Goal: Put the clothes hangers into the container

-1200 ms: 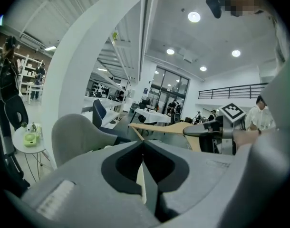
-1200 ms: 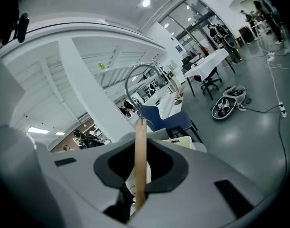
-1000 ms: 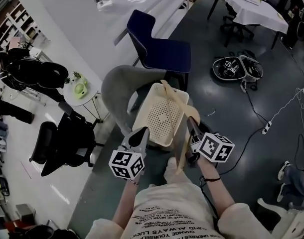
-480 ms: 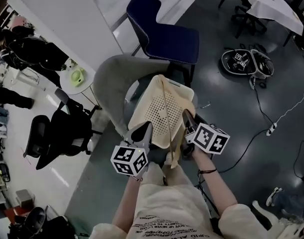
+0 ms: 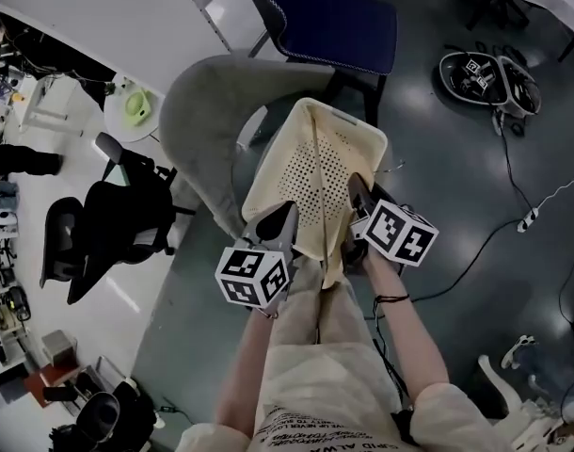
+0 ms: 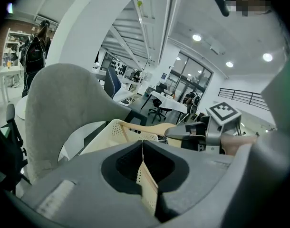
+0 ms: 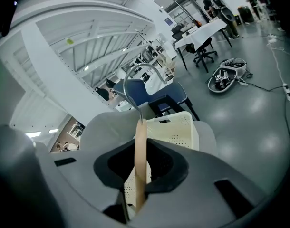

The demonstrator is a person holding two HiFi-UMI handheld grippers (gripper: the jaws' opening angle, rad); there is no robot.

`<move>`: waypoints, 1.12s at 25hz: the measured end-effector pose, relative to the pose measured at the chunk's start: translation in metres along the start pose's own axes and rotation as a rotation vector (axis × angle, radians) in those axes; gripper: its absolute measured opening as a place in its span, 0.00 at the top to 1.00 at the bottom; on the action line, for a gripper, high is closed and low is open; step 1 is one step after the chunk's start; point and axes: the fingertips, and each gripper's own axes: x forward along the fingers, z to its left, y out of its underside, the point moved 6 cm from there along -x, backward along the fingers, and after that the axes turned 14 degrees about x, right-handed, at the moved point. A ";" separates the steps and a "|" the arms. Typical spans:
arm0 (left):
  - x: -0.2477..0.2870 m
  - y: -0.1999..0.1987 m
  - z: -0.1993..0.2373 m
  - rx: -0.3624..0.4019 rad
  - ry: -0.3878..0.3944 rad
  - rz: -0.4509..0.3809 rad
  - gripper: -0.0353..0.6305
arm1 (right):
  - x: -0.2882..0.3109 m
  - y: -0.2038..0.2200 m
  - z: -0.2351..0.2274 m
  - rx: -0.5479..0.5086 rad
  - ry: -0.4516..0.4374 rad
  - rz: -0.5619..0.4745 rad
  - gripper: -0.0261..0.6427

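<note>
- A grey chair point(image 5: 198, 111) lies beyond both sets of jaws, and the basket seems to be borne on its seat.
- The basket point(image 5: 310, 168), cream and perforated, is found just ahead of both sets of jaws, its open side turned up toward them.
- The left gripper point(image 5: 276, 222) is closed on the basket's near wall, and a thin perforated sheet is pinched between its jaws.
- The right gripper point(image 5: 358, 203) is nearly closed. The wooden hanger point(image 7: 140, 160) is clamped edge-on between its jaws.
- The wire hook point(image 7: 133, 107) stands beyond the right jaw tips, over the basket.
- The step in hand is judged to be the lowering of the hanger into the basket.
  - The wall should be held steady by the left jaws.
  - The hanger should be led in hook first and laid along the basket's long side, so that neither end is caught on the rim.
  - It should be let go only once it is carried by the basket floor.
- The pinch on the wall is shown only in the left gripper view.
- The hook is shown only in the right gripper view.
- Only in the head view is a pale strip seen behind the right jaws, apparently the hanger's lower end outside the basket.
</note>
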 end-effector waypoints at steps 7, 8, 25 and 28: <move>0.026 0.019 0.014 -0.039 0.024 0.045 0.91 | 0.035 0.009 -0.009 0.017 0.034 0.029 0.88; 0.029 0.021 0.015 -0.043 0.030 0.053 0.91 | 0.037 0.010 -0.010 0.015 0.046 0.033 0.88; 0.056 0.046 0.022 -0.075 0.090 0.127 0.91 | 0.059 0.029 -0.034 0.051 0.105 0.045 0.88; 0.059 0.049 0.024 -0.077 0.094 0.131 0.91 | 0.063 0.032 -0.036 0.063 0.103 0.045 0.88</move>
